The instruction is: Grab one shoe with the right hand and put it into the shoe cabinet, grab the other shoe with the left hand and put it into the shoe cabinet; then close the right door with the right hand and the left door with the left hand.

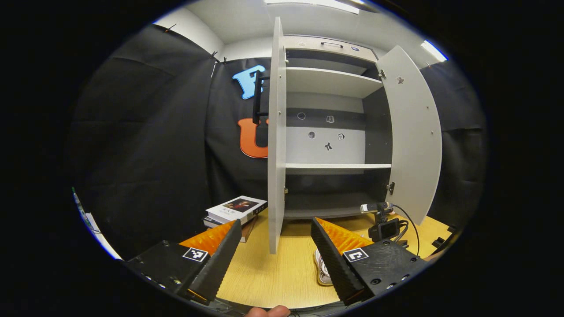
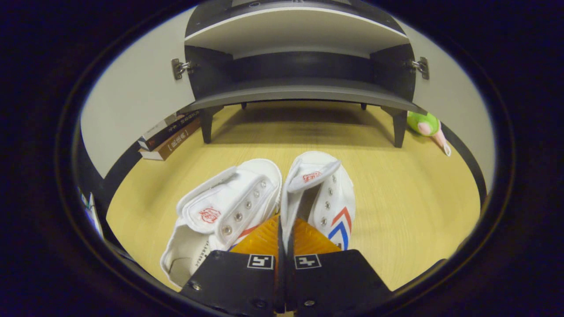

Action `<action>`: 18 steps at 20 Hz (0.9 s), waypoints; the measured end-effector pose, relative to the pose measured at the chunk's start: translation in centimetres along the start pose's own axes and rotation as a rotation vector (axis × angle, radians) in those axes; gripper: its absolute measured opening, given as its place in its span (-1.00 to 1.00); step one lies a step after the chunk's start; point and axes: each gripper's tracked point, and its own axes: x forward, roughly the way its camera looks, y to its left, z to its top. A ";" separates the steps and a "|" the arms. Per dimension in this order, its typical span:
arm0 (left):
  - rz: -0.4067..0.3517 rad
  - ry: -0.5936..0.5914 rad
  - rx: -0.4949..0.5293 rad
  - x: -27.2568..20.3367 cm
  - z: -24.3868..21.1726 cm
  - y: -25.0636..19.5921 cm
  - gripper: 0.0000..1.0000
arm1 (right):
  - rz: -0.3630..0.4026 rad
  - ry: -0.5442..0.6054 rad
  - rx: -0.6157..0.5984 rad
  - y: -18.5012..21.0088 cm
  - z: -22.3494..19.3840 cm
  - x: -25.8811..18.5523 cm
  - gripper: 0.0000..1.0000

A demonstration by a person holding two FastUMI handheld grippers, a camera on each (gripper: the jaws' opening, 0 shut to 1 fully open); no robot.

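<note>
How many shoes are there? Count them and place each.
2. The left shoe lies tipped on the table; the right shoe stands beside it, its side pinched by the right hand-held gripper.

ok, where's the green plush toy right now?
In the right gripper view, the green plush toy lies on the wooden table at the right, beside the cabinet's front right leg, beyond the shoes.
</note>
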 end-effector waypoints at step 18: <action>-0.129 -0.064 -0.019 0.8 1.5 -7.7 0.91 | -0.033 -0.431 -0.185 -3.0 16.2 -17.3 -0.94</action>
